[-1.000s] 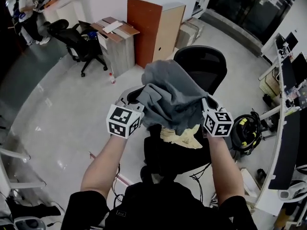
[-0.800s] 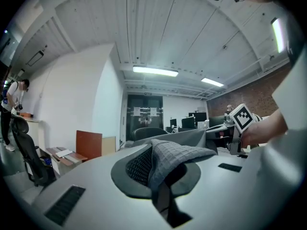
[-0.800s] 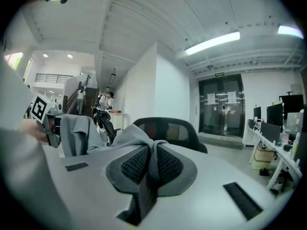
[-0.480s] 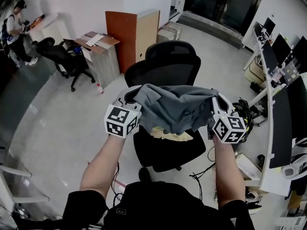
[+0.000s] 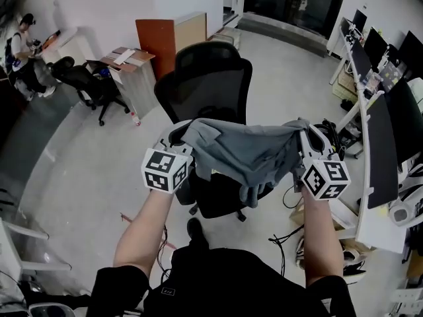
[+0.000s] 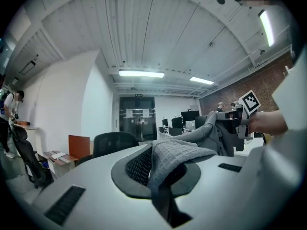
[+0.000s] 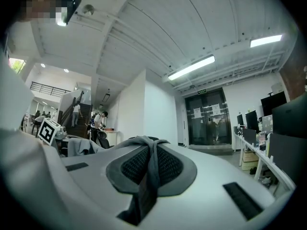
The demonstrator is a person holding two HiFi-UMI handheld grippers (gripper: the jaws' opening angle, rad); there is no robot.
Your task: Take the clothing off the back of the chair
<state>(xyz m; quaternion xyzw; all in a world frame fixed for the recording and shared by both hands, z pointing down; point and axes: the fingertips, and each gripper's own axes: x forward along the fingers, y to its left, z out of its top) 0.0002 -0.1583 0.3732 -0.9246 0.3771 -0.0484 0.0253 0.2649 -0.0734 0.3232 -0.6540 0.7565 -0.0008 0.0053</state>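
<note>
Head view is showing the black office chair (image 5: pixel 211 71) in the upper middle of the frame with its backrest bare, so the lifting-off is looking done. The grey garment (image 5: pixel 248 154) is hanging stretched at frame centre, clear of the backrest. The left hand-held gripper (image 5: pixel 177 136) and right hand-held gripper (image 5: pixel 305 137) are each clamping a fold of its fabric between closed jaws. Only carrying it away or setting it down is appearing to remain.
</note>
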